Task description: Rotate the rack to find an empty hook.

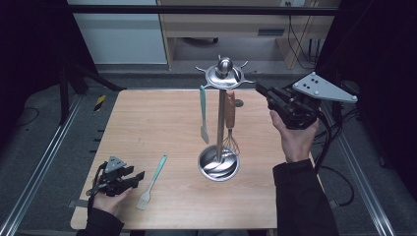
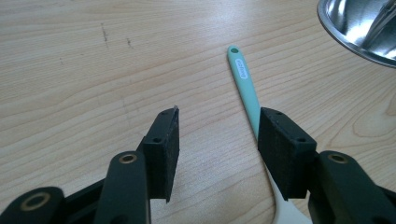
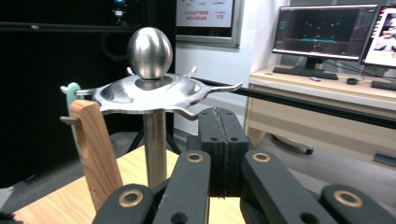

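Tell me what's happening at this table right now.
A person is hanging kitchen utensils on a steel rack. A teal spatula and a wooden-handled whisk already hang from it. The right gripper is shut and empty beside the rack's top. The left gripper is open next to a teal brush lying on the table.

Left gripper (image 2: pixel 217 135) agape, right gripper (image 3: pixel 219 140) closed

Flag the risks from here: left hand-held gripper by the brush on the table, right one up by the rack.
1. The left hand-held gripper is open with the brush handle beside one pad, not between them; closing now would likely miss or nudge it.
2. The right hand-held gripper, shut, sits close to the rack hooks; a sideways move could knock the whisk or spatula off.
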